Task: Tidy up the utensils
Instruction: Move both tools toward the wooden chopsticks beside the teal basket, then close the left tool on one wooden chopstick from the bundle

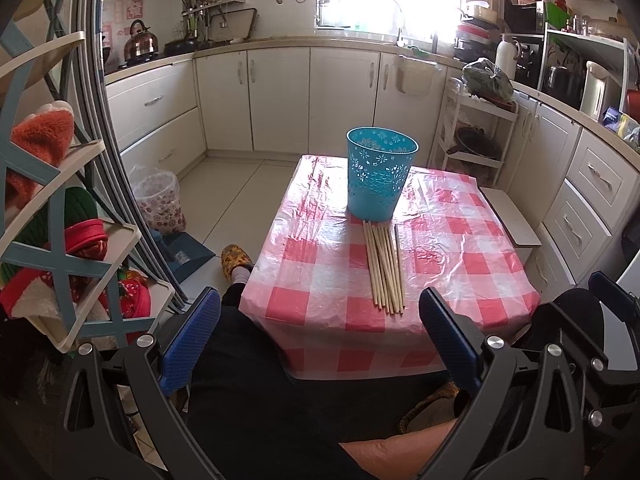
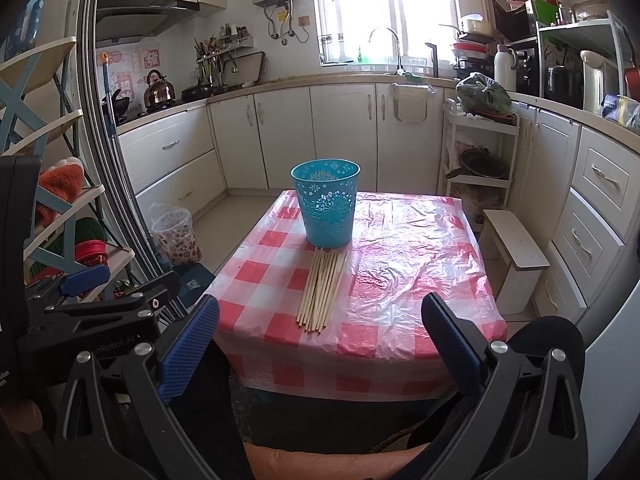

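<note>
Wooden chopsticks bundled flat, touching teal cup | left tool, right tool: apart, empty

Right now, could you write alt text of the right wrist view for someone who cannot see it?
A bundle of wooden chopsticks lies on a small table with a red-and-white checked cover, just in front of an upright blue perforated bin. The right gripper hovers open and empty at the near edge. White kitchen cabinets and a bright window fill the background.
</note>
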Available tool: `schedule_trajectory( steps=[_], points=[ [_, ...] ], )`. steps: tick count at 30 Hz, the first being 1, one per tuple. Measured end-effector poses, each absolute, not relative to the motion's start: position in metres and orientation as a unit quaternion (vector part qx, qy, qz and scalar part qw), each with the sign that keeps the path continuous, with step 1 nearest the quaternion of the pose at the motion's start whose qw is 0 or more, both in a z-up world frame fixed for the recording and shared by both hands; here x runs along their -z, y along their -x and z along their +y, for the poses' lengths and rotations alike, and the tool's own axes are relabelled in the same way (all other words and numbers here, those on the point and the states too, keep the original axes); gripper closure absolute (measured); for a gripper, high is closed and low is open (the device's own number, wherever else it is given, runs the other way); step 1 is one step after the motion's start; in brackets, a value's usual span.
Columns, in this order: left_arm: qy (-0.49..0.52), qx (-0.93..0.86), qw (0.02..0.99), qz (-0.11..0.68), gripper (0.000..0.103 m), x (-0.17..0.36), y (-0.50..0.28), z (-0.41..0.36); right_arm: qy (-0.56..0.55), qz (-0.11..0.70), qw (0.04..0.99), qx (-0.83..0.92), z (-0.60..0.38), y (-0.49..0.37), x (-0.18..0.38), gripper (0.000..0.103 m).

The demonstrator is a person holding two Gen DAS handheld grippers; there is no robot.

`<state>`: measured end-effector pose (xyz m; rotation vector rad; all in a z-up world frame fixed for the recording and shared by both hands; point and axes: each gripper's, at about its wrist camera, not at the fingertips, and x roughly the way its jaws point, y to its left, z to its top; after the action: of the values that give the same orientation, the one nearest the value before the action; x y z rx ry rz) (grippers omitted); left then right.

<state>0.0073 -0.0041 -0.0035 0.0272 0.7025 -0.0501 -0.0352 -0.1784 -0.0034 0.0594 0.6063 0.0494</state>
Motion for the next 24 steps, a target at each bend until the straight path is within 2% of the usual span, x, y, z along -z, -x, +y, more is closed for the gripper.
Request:
schedule_trajectory(
  steps=[3, 8, 10, 12, 13, 16, 18, 24],
  points=[
    [-0.007, 0.026, 0.934, 0.356, 0.008, 0.012, -0.018, -0.002, -0.046, 0.299, 0.953, -0.026, -0.187, 0.018, 0.012, 0.006],
    [-0.014, 0.016, 0.927, 0.375, 0.008, 0.032, -0.048, 0.000, -0.060, 0.346, 0.936, -0.033, -0.200, -0.031, 0.041, 0.007],
    [-0.016, 0.019, 0.923, 0.384, 0.008, 0.041, -0.063, -0.002, -0.063, 0.372, 0.925, -0.037, -0.205, -0.059, 0.061, 0.017],
    [-0.024, 0.017, 0.924, 0.382, 0.008, 0.049, -0.077, -0.004, -0.069, 0.402, 0.912, -0.039, -0.210, -0.090, 0.084, 0.036],
    [-0.025, 0.016, 0.922, 0.386, 0.008, 0.053, -0.084, -0.006, -0.071, 0.410, 0.908, -0.041, -0.213, -0.103, 0.094, 0.040],
    [-0.025, 0.015, 0.918, 0.395, 0.008, 0.065, -0.108, -0.013, -0.094, 0.445, 0.890, -0.039, -0.224, -0.143, 0.127, 0.059],
    [-0.020, 0.016, 0.912, 0.409, 0.008, 0.076, -0.125, -0.016, -0.112, 0.459, 0.880, -0.040, -0.227, -0.160, 0.141, 0.066],
    [-0.003, 0.015, 0.896, 0.443, 0.008, 0.110, -0.175, -0.022, -0.103, 0.466, 0.878, -0.031, -0.227, -0.202, 0.162, 0.074]
  ],
)
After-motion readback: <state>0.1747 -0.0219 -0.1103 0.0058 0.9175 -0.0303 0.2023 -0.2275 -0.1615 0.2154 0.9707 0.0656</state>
